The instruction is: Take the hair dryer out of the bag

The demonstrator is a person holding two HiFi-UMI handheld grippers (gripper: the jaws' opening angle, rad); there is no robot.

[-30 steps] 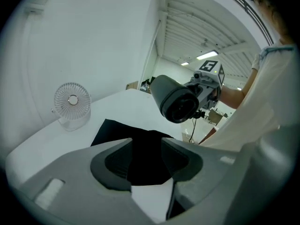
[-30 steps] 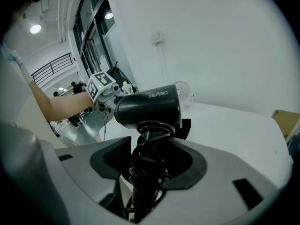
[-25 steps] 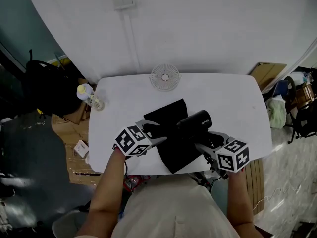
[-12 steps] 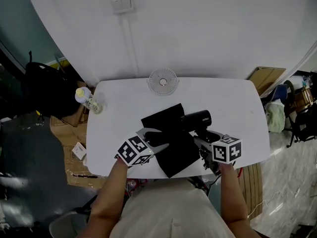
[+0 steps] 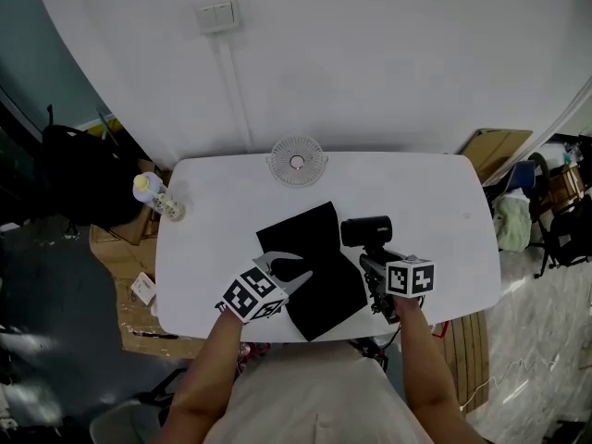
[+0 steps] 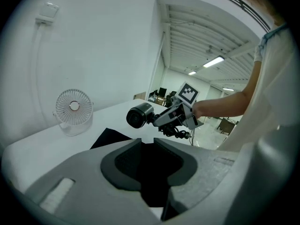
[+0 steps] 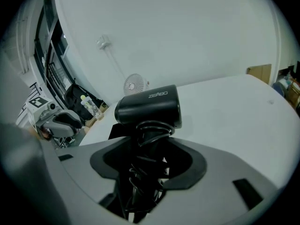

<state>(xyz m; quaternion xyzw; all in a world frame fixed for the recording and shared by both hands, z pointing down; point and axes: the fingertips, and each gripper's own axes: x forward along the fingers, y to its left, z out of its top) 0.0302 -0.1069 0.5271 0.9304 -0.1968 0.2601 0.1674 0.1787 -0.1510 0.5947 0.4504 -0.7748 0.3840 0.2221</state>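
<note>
**Head view: hair dryer out of the bag, gripped just to its right**

On the white table (image 5: pixel 217 220) the black bag (image 5: pixel 319 262) lies flat, close to the near edge. The hair dryer (image 5: pixel 366 230) is outside it, just beside the bag's far right corner, with its barrel lying crosswise.

The right hand-held gripper (image 5: pixel 372 265) pinches the dryer's handle, which has the cord wound around it. In the right gripper view the handle and cord fill the space between the jaws, with the barrel above them.

The left hand-held gripper (image 5: pixel 289 268) sits over the bag's near left part. Its jaws have just been closing and stand with a narrow gap at the tips. Black bag fabric shows in the opening between them, but no pinch on it can be made out.

A small white desk fan (image 5: pixel 296 162) stands at the table's far edge. A bottle (image 5: pixel 157 197) with a yellow cap stands at the far left corner.
</note>
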